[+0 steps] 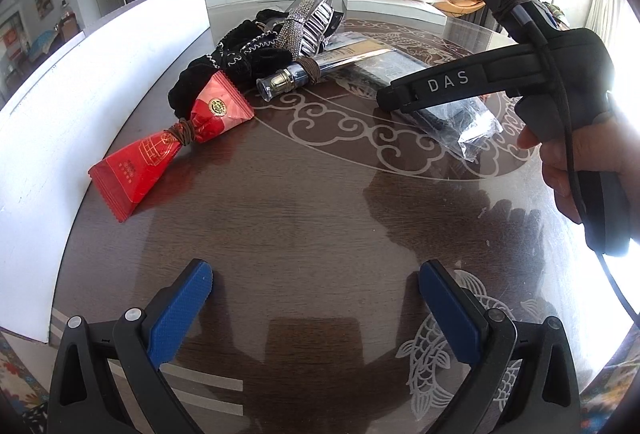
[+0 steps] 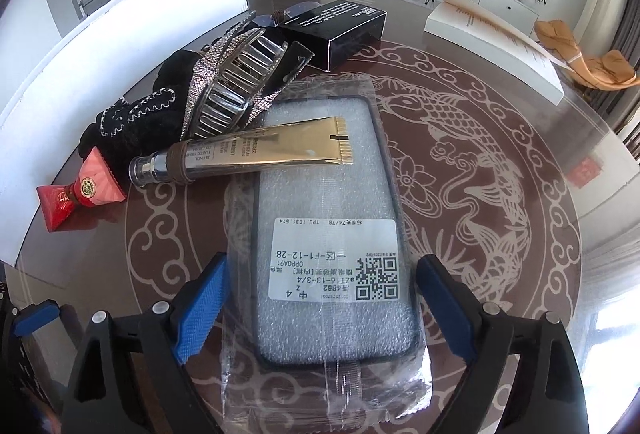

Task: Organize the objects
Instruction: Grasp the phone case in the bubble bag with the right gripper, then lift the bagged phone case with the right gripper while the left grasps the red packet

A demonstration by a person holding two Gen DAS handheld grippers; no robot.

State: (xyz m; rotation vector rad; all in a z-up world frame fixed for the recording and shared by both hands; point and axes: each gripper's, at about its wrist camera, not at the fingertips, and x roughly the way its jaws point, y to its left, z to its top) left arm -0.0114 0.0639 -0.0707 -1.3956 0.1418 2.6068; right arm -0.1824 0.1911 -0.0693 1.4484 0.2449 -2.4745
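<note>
A phone case in a clear bag [image 2: 336, 334] with a white label lies lengthwise on the dark patterned table [image 2: 500, 234]. My right gripper [image 2: 322, 290] straddles its near end. The blue pads [image 2: 202, 298] stand at the bag's two long edges, and I see no squeeze. A gold tube [image 2: 260, 154] rests across the far end of the case. Beyond it lie a rhinestone hair claw [image 2: 236, 90], a black stitched cloth [image 2: 136, 122] and red sachets [image 2: 76, 194] tied with a band. My left gripper [image 1: 316, 286] hangs open over bare table, with nothing between its fingers.
A white upright panel [image 1: 80, 94] curves along the table's left side. A black carton [image 2: 336, 26] sits behind the hair claw and a long white box [image 2: 496, 42] at the far right. In the left wrist view, a hand [image 1: 580, 162] holds the right gripper's black body.
</note>
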